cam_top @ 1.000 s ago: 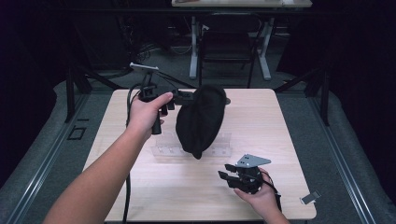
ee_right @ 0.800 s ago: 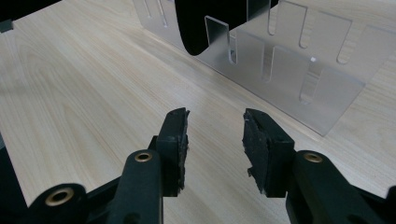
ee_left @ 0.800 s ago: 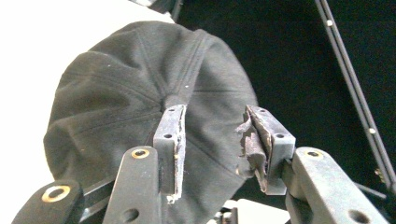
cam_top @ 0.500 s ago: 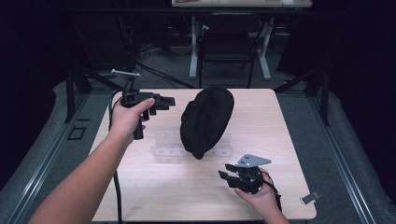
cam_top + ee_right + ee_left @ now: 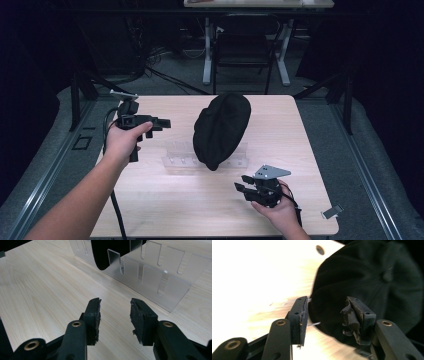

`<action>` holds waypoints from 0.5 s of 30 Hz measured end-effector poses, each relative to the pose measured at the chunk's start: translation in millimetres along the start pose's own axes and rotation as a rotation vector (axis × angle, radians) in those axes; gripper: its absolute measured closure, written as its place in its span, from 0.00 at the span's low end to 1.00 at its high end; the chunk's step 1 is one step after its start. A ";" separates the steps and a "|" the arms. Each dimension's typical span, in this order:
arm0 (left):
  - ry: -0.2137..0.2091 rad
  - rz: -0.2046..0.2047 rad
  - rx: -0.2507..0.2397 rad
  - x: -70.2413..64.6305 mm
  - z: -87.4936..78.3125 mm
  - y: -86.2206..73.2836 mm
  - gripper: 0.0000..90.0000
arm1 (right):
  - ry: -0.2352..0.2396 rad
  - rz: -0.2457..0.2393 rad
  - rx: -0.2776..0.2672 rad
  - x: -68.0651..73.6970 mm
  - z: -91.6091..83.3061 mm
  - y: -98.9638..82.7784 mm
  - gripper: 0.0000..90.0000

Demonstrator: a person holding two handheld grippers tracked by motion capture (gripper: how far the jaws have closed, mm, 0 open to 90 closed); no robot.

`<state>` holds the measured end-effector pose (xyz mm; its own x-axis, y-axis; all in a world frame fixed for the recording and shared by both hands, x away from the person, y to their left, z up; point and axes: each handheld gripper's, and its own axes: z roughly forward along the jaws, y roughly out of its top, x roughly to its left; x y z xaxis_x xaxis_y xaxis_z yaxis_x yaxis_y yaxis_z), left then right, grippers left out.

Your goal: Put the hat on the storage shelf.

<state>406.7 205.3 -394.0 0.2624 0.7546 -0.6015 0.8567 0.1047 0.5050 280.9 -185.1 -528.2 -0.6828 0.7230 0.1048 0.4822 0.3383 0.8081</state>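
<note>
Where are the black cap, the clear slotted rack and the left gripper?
black cap (image 5: pixel 222 127), high view, on the crown's middle.
clear slotted rack (image 5: pixel 152 277), right gripper view, on its front wall.
left gripper (image 5: pixel 162 123), high view, between its open jaws' tips.

No writing, label, brand, number or sign can be read anywhere in these views, on any surface or object.

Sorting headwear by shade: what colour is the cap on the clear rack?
Plain black cap, no visible pattern; clearest in the high view.
</note>
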 end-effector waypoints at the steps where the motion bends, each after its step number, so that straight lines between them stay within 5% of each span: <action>1: 0.011 0.006 -0.003 3.9 -0.1 -3.4 0.58 | -0.001 0.000 0.001 -0.3 -0.3 0.1 0.66; 15: 0.099 0.073 -0.008 46.8 -7.4 -41.9 0.55 | -0.009 0.007 -0.006 -1.2 -0.9 0.2 0.65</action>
<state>379.8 241.1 -438.7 0.2784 0.8204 -0.4994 0.8331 0.0524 0.5506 281.4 -186.5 -527.7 -0.6746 0.7307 0.1050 0.4835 0.3300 0.8108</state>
